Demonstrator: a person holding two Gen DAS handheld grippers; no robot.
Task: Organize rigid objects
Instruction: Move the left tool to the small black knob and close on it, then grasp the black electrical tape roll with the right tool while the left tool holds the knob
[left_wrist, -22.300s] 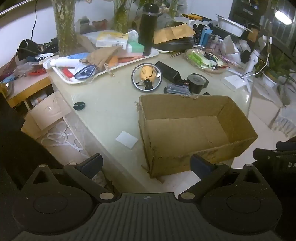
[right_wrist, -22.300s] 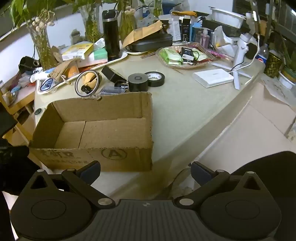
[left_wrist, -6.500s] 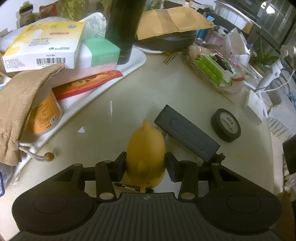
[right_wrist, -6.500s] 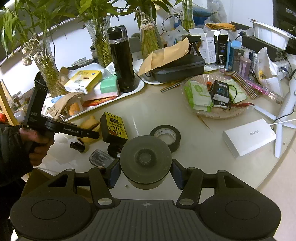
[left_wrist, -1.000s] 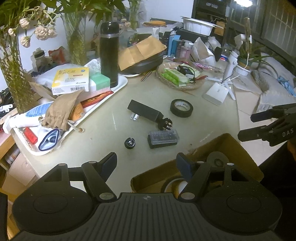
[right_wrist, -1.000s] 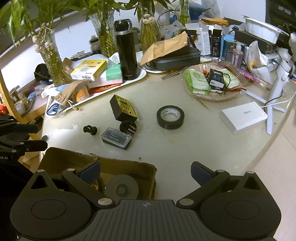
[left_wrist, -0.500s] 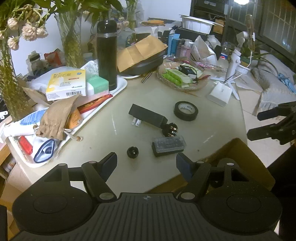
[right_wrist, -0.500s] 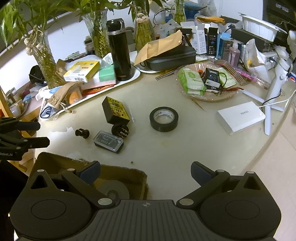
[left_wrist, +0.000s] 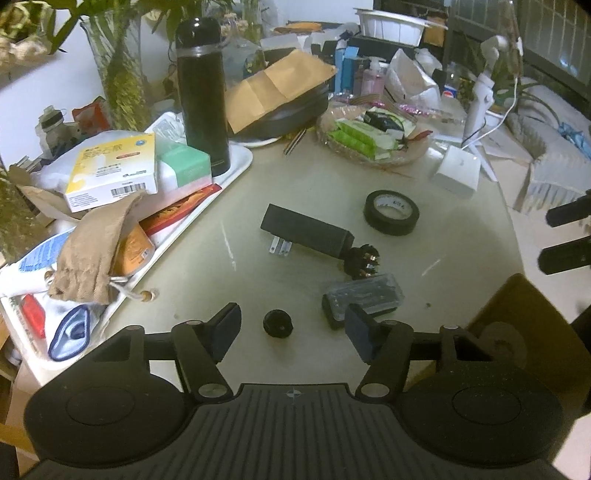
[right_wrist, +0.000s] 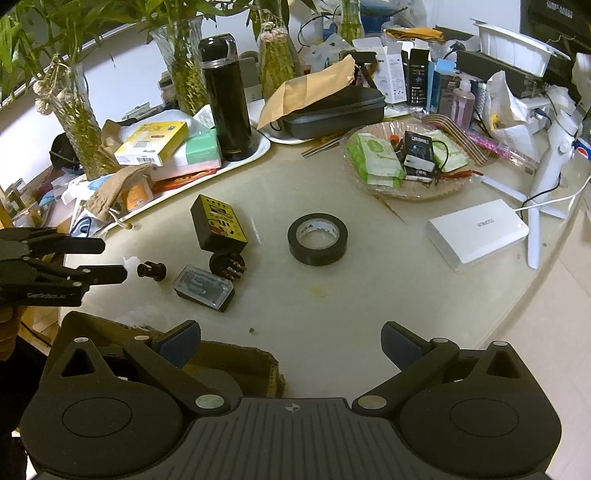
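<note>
At the far left of the table (right_wrist: 369, 295) a white tray (left_wrist: 236, 173) carries a yellow box (left_wrist: 110, 170), a tan drawstring pouch (left_wrist: 92, 254) and a tall black flask (left_wrist: 201, 92) standing upright at its inner end. Just right of the tray's near edge, the left gripper (left_wrist: 291, 328) hangs over the tabletop with its jaws closing; a small black knob (left_wrist: 277, 323) sits on the table between the two fingers, and neither pad touches it. Right of the knob lies a clear-lidded small case (left_wrist: 364, 297), its near corner hidden behind the left gripper's right-hand finger. Beyond that case rests a black plug adapter (left_wrist: 306, 232) with its metal prongs facing the camera and a round multi-pin connector (left_wrist: 364, 260) at its right end. Further right, a roll of black tape (left_wrist: 391, 212) lies flat, apart from the adapter, and a white box (left_wrist: 456, 171) sits past it near the table's edge. At the lower right the cardboard box (left_wrist: 517, 332) shows one corner, with a grey disc (left_wrist: 498, 341) inside. The right gripper (right_wrist: 291, 343) hovers over the box's torn rim and the bare table with its jaws spread wide and nothing between them.
</note>
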